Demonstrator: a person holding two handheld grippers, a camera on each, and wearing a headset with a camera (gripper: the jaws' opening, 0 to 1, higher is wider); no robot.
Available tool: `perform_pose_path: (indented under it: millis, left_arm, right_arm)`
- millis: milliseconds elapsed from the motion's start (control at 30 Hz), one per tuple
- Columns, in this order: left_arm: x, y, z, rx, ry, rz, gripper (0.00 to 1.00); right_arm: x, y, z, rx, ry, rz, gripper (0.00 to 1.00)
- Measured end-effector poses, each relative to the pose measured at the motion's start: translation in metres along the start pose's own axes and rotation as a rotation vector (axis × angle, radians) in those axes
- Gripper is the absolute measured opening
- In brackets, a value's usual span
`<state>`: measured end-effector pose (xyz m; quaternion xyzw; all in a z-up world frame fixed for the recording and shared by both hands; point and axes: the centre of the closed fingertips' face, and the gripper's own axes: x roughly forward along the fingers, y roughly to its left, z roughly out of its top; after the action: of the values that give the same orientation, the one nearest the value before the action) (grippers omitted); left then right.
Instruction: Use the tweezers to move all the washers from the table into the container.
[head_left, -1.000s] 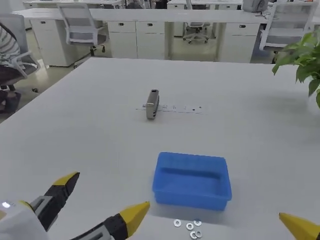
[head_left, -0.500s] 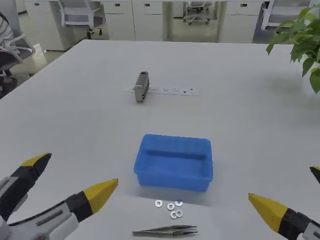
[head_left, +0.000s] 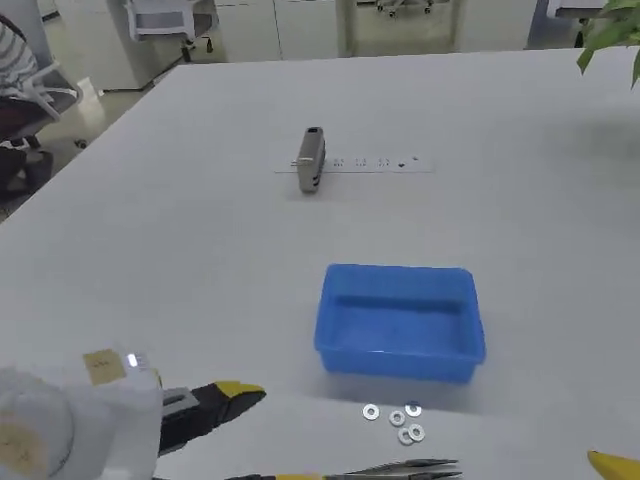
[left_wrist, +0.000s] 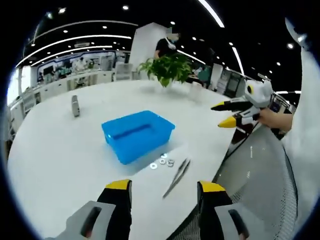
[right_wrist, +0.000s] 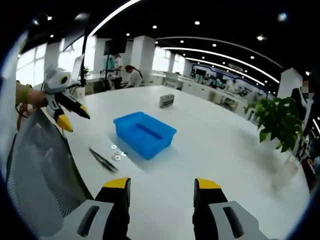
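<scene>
The blue container sits on the white bench, near the front edge. A little bunch of washers lies on the bench just in front of the container, close to its front wall but not touching it. The tweezers lie flat on the bench just past the washers, on the side closest to the person.

The left gripper is up off the bench, out past its edge. Its two yellow-tipped jaws are wide apart, and in the left gripper view the tweezers and washers show between them, farther off. The right gripper is also in the air with its jaws spread wide, looking at the container from the other side. The two grippers are well apart from each other.

Farther back on the bench stands a small gray block, next to a row of sockets set in the top. A green plant grows by the far side.
</scene>
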<state>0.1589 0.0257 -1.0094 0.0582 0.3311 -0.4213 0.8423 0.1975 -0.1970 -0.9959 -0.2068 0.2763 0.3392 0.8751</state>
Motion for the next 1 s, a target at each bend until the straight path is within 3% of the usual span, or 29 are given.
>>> perform_pose_path:
  millis: [67,133,167,300,367,467,667,900,1000]
  left_arm:
    - [0.01,0.002,-0.007,0.035,0.053,-0.028,0.42]
    - [0.018,0.003,-0.013,0.055,0.101,-0.059,0.39]
    - [0.022,0.004,-0.015,0.094,0.127,-0.07,0.36]
    - [0.035,0.004,-0.025,0.227,0.234,-0.103,0.27]
    - [0.041,0.0,-0.031,0.263,0.271,-0.136,0.26]
    - [0.047,0.0,-0.038,0.303,0.321,-0.145,0.23]
    - [0.055,0.001,-0.043,0.358,0.372,-0.143,0.11]
    - [0.058,0.002,-0.048,0.46,0.417,-0.129,0.02]
    - [0.059,0.002,-0.046,0.494,0.417,-0.127,0.0]
  right_arm:
    - [0.004,0.004,-0.008,0.001,0.06,0.019,0.41]
    - [0.006,0.01,0.0,0.053,0.031,0.054,0.39]
    - [0.006,0.012,0.003,0.07,0.021,0.061,0.35]
    - [0.013,0.022,0.011,0.051,0.014,0.097,0.25]
    - [0.018,0.027,0.012,0.042,0.019,0.114,0.23]
    - [0.023,0.037,0.017,0.03,0.009,0.151,0.22]
    - [0.033,0.049,0.017,-0.047,0.036,0.2,0.21]
    - [0.043,0.054,0.02,-0.06,0.028,0.244,0.21]
    - [0.046,0.057,0.018,-0.071,0.034,0.262,0.22]
